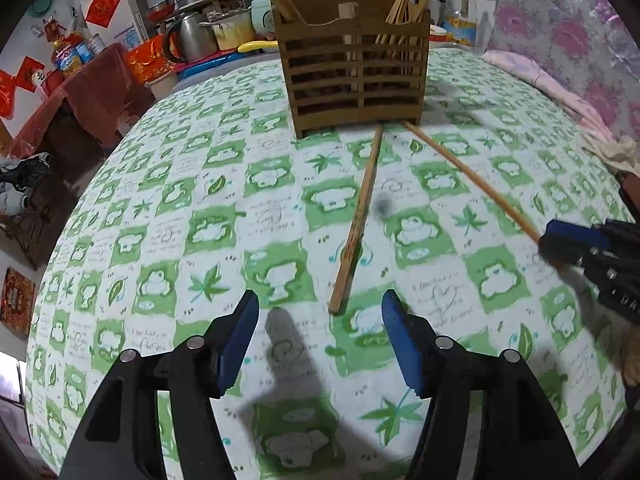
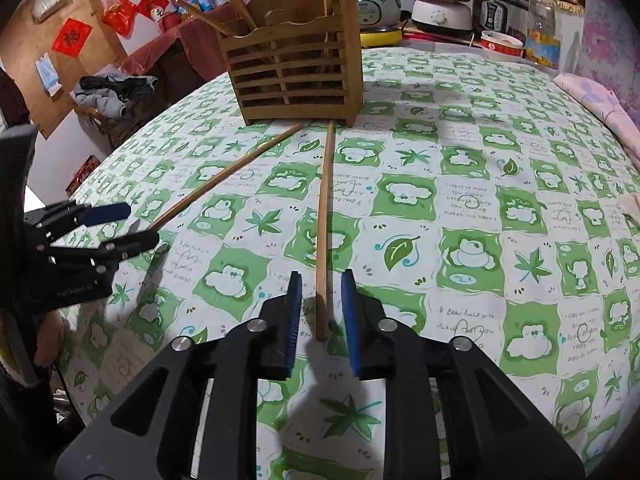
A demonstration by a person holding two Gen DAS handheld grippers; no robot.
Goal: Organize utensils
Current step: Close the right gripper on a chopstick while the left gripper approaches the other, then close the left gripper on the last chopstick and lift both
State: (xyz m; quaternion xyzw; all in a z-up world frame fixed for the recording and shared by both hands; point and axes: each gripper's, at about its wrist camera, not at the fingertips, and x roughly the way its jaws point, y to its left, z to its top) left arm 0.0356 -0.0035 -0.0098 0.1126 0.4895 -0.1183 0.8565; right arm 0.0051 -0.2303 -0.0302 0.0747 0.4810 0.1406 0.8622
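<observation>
- While both chopsticks lie flat on the desk (image 2: 500,128), their far tips reach the wooden holder (image 2: 296,68) at frame top.
- Right hand-held gripper (image 2: 321,312): jaws apart, straddling one chopstick (image 2: 325,220), pads clear.
- Left hand-held gripper (image 1: 320,320): jaws wide, the other chopstick (image 1: 360,216) ending just ahead.
- Open cloth spreads right.

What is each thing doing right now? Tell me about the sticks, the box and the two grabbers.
Left chopstick: flat on the cloth, not held.
Right chopstick: flat on the cloth, near end between the right gripper's pads, untouched.
Holder: upright, chopsticks standing inside.
Left gripper: open, empty.
Right gripper: open around the chopstick end.
</observation>
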